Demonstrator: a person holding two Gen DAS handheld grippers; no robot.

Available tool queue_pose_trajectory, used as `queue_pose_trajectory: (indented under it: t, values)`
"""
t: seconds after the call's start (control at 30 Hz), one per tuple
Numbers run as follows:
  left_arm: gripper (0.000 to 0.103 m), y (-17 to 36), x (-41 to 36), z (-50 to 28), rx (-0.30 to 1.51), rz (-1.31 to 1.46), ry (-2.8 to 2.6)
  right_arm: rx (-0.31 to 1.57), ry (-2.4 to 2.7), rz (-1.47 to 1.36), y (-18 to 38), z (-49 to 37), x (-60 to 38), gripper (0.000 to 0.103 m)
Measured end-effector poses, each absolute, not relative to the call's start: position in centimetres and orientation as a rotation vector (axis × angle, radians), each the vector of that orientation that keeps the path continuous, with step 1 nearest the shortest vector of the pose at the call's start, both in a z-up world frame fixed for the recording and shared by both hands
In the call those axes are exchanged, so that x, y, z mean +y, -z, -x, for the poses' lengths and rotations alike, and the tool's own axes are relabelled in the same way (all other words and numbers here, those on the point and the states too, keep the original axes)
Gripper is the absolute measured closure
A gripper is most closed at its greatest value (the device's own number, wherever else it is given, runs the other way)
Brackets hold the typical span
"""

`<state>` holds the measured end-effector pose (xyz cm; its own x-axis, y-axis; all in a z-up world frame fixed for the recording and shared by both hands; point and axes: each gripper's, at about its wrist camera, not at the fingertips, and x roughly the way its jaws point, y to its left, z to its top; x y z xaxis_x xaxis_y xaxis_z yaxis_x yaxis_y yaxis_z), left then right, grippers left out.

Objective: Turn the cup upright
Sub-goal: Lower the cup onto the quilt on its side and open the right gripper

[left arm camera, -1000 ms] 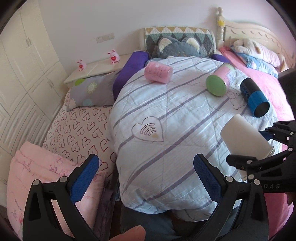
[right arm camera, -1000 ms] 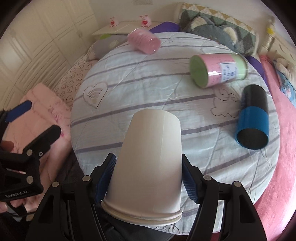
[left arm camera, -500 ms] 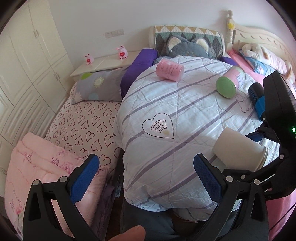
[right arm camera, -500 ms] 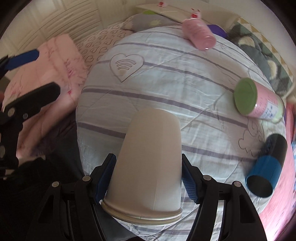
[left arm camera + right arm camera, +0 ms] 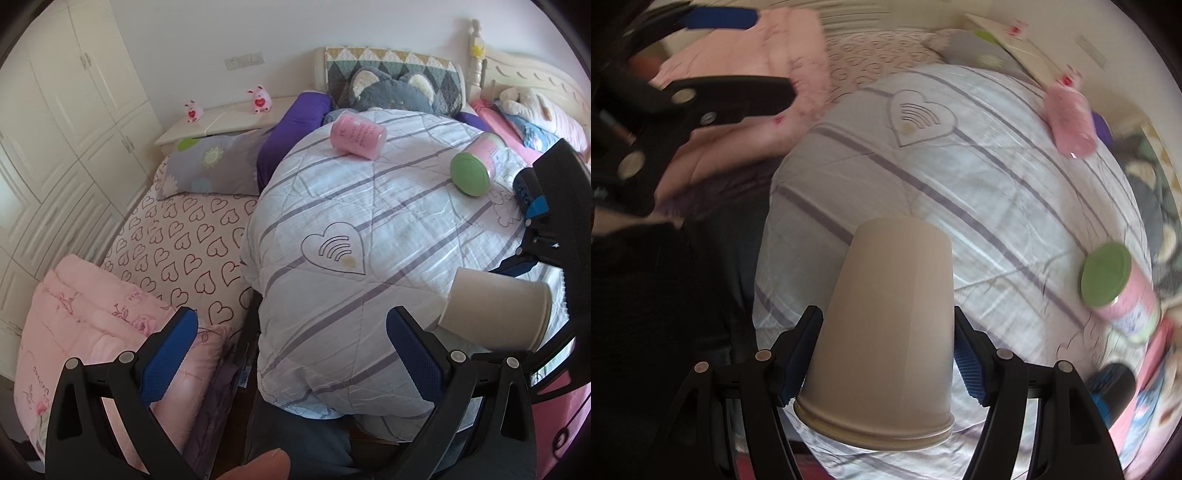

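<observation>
My right gripper [image 5: 886,350] clamps the plain, unlabelled cup [image 5: 890,332] near its rim, tipped sideways above the quilt [image 5: 979,184]. My left gripper [image 5: 291,354] hangs wide open, holding nothing.

Soft even daylight, heavy fisheye edge warp, motion blur across right-wrist view.

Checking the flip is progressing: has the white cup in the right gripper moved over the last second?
Yes. In the left wrist view the white cup, shut in the right gripper, has dropped lower against the striped quilt and swung toward horizontal, base pointing left.
</observation>
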<state>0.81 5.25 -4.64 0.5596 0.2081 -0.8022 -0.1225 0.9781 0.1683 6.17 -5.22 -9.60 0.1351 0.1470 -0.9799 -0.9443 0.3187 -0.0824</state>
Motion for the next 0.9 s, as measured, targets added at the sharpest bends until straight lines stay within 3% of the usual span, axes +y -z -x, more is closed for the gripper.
queue_pose_trajectory:
  t: [0.5,0.53,0.57,0.9]
  values:
    - [0.0,5.4,5.5,-1.6,0.989,-0.101,-0.238,1.145,-1.103,1.114,11.1,-6.7,-4.0,0.034]
    - [0.0,5.5,5.5,-1.6,0.991,-0.102,-0.236,1.15,-1.101,1.123,11.4,-6.6,-4.1,0.03]
    - [0.0,5.5,5.4,-1.7,0.992,-0.103,-0.234,1.149,-1.094,1.133,11.5,-6.6,-4.3,0.019]
    - [0.0,5.4,4.7,-1.6,0.987,-0.103,-0.209,1.121,-1.051,1.008,9.3,-7.5,-6.6,0.019]
